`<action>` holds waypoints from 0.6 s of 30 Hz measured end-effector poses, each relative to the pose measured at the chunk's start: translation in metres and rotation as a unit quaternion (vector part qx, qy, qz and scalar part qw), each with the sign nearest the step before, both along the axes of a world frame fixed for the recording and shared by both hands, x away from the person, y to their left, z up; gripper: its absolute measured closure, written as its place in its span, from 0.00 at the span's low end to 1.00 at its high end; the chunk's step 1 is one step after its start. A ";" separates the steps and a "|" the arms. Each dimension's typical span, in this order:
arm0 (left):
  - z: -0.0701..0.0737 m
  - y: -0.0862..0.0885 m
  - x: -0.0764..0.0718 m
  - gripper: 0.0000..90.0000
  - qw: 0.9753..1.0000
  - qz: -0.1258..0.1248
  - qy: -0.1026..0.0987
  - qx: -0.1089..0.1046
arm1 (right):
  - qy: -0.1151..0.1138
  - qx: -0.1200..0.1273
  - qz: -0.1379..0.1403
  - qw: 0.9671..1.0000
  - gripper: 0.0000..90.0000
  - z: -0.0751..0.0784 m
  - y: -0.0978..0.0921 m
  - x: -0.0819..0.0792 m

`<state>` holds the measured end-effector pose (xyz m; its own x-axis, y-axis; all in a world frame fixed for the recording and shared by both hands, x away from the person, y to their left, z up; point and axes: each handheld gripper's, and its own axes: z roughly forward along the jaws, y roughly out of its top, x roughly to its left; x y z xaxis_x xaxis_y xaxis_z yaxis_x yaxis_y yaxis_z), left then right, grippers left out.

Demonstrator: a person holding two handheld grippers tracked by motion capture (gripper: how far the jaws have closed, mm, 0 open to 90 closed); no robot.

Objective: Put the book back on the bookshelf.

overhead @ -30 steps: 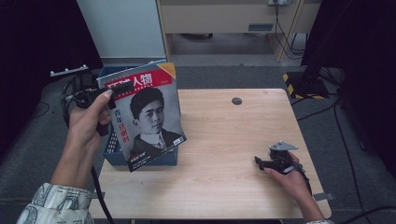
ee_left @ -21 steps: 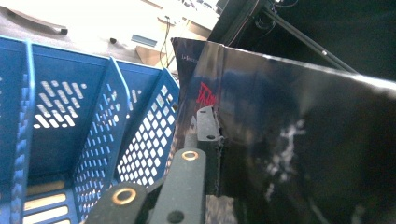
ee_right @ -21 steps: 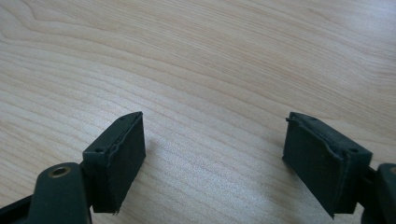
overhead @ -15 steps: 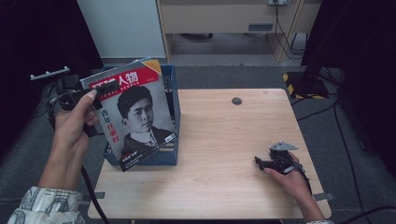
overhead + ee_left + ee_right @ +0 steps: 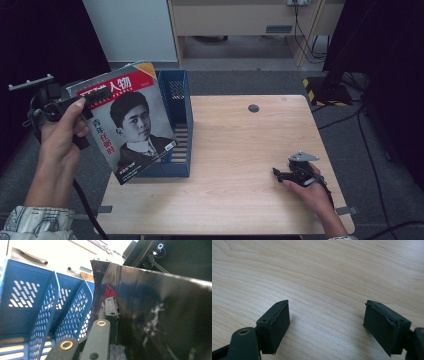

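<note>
Left gripper (image 5: pixel 92 97): at the left of the high view, jaws clamped on the top left edge of a glossy magazine with a black-and-white portrait cover (image 5: pixel 132 122).
Magazine: held tilted in the air, left of centre in the frame, its lower part in front of the blue perforated plastic file holder (image 5: pixel 177 125).
File holder: stands on the left end of the light wooden table (image 5: pixel 240 150).
Right gripper (image 5: pixel 278 174): lower right of the frame, low over the bare table, jaws spread wide, holding nothing.
</note>
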<state>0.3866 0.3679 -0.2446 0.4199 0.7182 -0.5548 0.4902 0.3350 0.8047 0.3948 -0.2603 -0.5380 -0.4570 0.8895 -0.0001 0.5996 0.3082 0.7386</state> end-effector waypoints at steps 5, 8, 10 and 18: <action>0.003 0.009 -0.003 0.95 1.000 0.008 -0.002 0.001 | 0.001 0.000 0.001 1.000 0.23 0.000 0.000 0.000; 0.005 0.014 -0.005 0.95 1.000 0.013 -0.003 0.002 | 0.000 0.000 0.001 1.000 0.23 0.000 0.000 0.000; 0.005 0.018 -0.007 0.95 1.000 0.016 -0.005 0.005 | 0.000 0.000 0.001 1.000 0.23 0.000 0.000 0.000; 0.003 0.040 -0.013 0.95 0.999 0.032 -0.005 0.015 | 0.000 0.000 0.001 1.000 0.23 0.000 0.000 0.000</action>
